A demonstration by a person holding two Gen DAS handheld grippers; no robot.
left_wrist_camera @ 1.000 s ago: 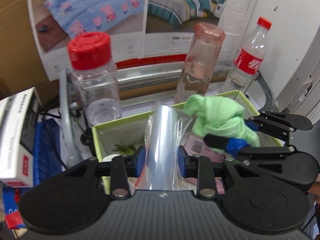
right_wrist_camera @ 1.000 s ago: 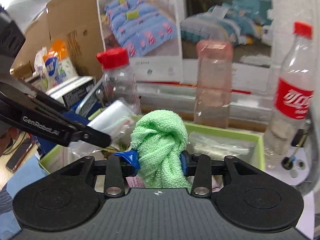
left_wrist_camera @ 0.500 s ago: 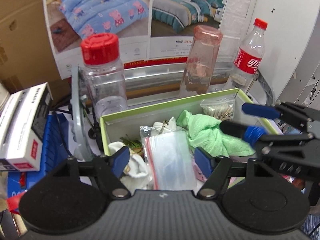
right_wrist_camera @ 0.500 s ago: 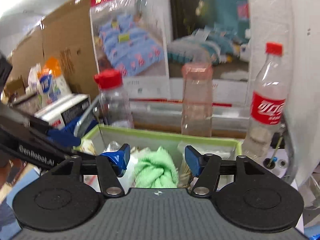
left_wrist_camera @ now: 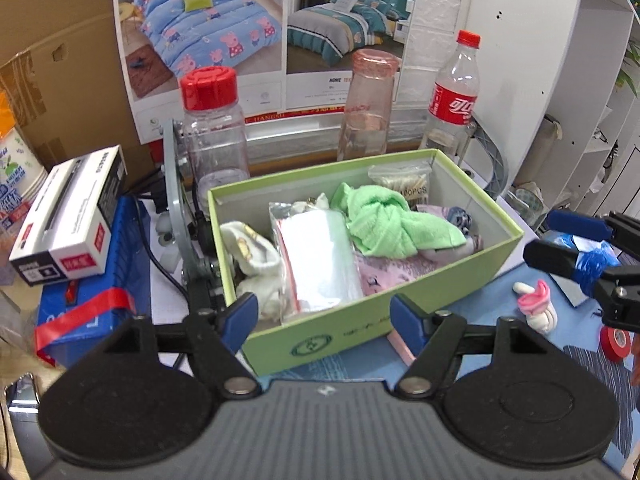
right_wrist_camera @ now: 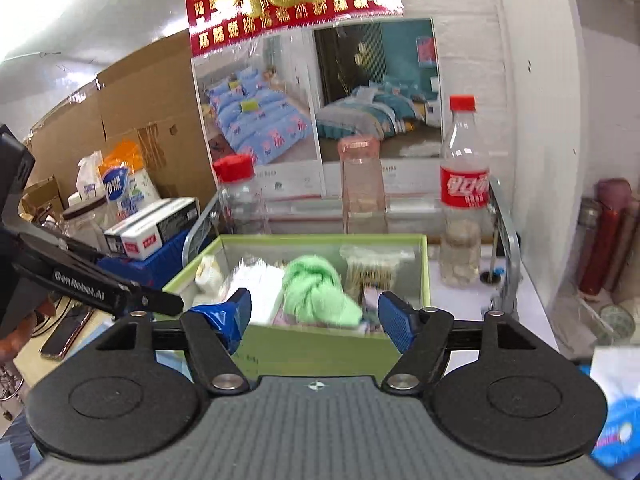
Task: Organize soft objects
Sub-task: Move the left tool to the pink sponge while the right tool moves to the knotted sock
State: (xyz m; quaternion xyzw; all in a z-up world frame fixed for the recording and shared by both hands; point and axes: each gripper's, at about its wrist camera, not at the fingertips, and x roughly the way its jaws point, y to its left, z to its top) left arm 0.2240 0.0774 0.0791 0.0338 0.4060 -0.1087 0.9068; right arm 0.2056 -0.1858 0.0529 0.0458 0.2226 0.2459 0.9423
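Note:
A green box (left_wrist_camera: 400,320) (right_wrist_camera: 320,346) holds a knotted green cloth (left_wrist_camera: 384,220) (right_wrist_camera: 316,292), a clear zip bag (left_wrist_camera: 320,260) (right_wrist_camera: 256,280), white socks (left_wrist_camera: 252,252), a pink fabric piece (left_wrist_camera: 384,272) and a cotton swab pack (left_wrist_camera: 404,184) (right_wrist_camera: 372,272). My left gripper (left_wrist_camera: 324,318) hangs open before the box's near wall, holding nothing. My right gripper (right_wrist_camera: 314,318) is open too, pulled back from the box. In the left wrist view the right gripper (left_wrist_camera: 576,244) shows at the right edge. A pink and white sock (left_wrist_camera: 538,310) lies on the blue mat right of the box.
Behind the box stand a red-capped jar (left_wrist_camera: 212,128), a pink bottle (left_wrist_camera: 368,104) and a cola bottle (left_wrist_camera: 452,96). A white carton (left_wrist_camera: 68,220) rests on a blue crate (left_wrist_camera: 92,280) at left. Red tape roll (left_wrist_camera: 616,342) lies at right. A phone (right_wrist_camera: 66,336) lies left.
Both grippers let go of their loads: the zip bag and green cloth now lie in the box. Both grippers opened and drew back from it.

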